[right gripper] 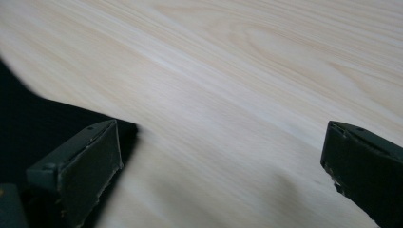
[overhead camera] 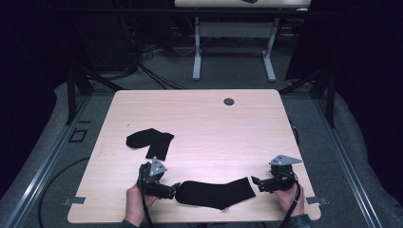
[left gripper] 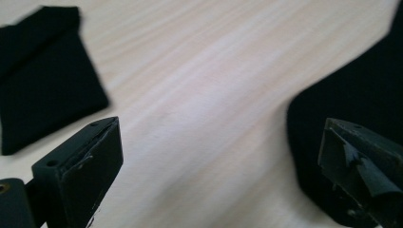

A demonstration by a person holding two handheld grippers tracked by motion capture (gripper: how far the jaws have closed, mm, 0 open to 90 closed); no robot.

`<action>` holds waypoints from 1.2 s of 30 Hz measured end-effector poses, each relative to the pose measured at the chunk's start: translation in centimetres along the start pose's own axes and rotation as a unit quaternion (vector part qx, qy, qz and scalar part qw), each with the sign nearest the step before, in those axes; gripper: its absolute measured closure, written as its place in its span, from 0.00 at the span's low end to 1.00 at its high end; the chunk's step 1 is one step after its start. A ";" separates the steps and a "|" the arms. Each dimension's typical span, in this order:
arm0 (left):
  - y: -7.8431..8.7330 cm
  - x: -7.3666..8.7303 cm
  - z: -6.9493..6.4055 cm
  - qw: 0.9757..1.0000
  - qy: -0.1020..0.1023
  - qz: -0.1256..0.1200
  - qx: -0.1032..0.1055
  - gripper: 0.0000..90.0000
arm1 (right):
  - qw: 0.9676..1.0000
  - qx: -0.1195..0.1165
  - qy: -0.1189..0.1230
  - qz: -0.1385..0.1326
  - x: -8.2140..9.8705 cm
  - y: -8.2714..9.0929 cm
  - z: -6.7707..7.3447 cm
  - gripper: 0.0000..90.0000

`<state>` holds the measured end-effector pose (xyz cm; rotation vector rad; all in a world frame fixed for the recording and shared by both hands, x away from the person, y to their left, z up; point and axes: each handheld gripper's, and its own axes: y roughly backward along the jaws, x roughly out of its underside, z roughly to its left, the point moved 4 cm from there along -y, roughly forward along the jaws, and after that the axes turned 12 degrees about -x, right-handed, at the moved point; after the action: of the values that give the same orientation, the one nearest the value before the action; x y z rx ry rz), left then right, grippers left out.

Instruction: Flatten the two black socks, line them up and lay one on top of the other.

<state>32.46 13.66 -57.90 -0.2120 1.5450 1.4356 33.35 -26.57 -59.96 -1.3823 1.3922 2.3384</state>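
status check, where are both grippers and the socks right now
Left gripper open at toe end of flat black sock. Right gripper open at its cuff end. Folded sock apart, farther back on table. Nothing between.

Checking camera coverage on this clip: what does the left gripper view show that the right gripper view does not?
Left gripper view alone: the folded black sock at upper left, beyond the left tongs, whose jaws stand wide apart. Right gripper view alone: the right tongs, also open with nothing between the jaws. Both share the pale wooden table and the flat black sock: one end lies by the left tongs' right jaw, the other by the right tongs' left jaw.
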 end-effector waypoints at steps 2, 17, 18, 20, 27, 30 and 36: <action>0.1 -0.3 0.9 1.000 0.003 0.000 -0.008 0.03 | 1.000 0.009 0.000 0.006 0.2 -0.1 -0.7 0.00; -3.2 -2.9 7.9 0.999 0.038 0.026 -0.026 0.04 | 1.000 0.020 0.003 0.023 1.4 -0.7 -2.1 0.00; -4.0 -3.4 8.8 0.998 0.043 0.025 -0.029 0.04 | 1.000 0.020 0.002 0.022 1.4 -0.7 -2.1 0.00; -4.5 -3.6 9.2 0.998 0.046 0.028 -0.026 0.04 | 1.000 0.020 0.001 0.020 1.4 -0.7 -2.0 0.00; -7.9 -4.9 12.1 0.996 0.061 0.060 -0.033 0.17 | 0.999 0.023 0.002 0.023 1.4 -0.7 -2.0 0.00; -8.9 -4.8 12.6 0.994 0.078 0.078 -0.027 0.21 | 1.000 0.023 -0.001 0.021 1.4 -0.7 -2.0 0.00; -10.5 -4.2 12.2 0.992 0.064 0.109 -0.029 0.30 | 0.999 0.027 -0.006 0.017 1.4 -0.7 -2.0 0.00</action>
<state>48.19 18.84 -59.70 -0.1770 1.6712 1.6674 34.20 -28.15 -61.82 -1.3390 1.4747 2.3078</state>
